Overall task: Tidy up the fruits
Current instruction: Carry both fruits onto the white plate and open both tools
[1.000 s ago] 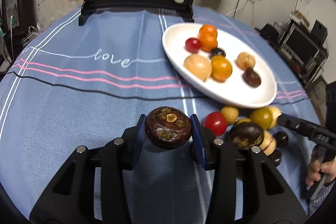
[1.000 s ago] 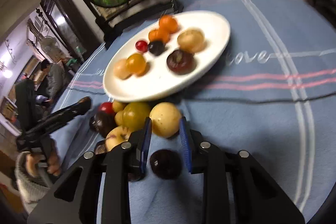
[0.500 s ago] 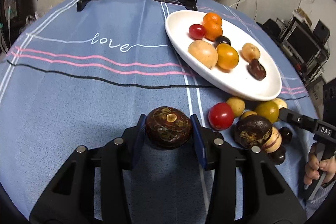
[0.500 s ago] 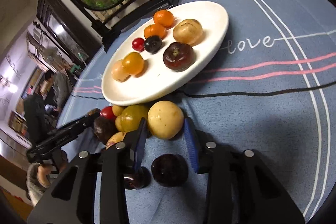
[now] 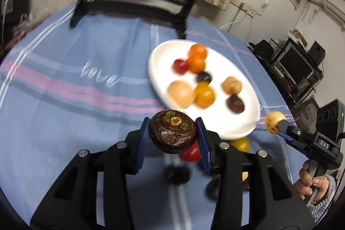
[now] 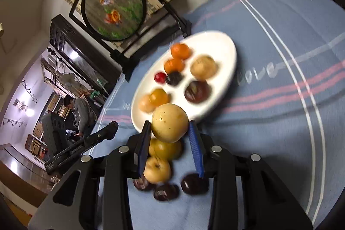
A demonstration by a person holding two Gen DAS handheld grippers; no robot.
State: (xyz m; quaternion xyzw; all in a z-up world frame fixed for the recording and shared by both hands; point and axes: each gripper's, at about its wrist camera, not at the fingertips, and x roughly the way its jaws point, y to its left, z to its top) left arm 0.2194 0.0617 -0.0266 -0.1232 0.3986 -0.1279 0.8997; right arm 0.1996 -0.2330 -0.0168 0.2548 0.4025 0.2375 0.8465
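My left gripper is shut on a dark brown round fruit and holds it above the cloth, near the white oval plate's near rim. My right gripper is shut on a pale yellow round fruit, lifted just before the plate; it also shows in the left wrist view. The plate holds several fruits: oranges, a red one, dark ones, tan ones. Loose fruits lie on the cloth below both grippers: a red one, a yellow-green one, dark ones.
A blue striped tablecloth with "love" lettering covers the round table. A black stand with a round painted screen stands at the far edge. Electronics stand off the table to the right.
Both grippers have risen with their fruits. The right gripper closed on the yellow fruit and lifted it off the pile. The left one moved toward the plate.
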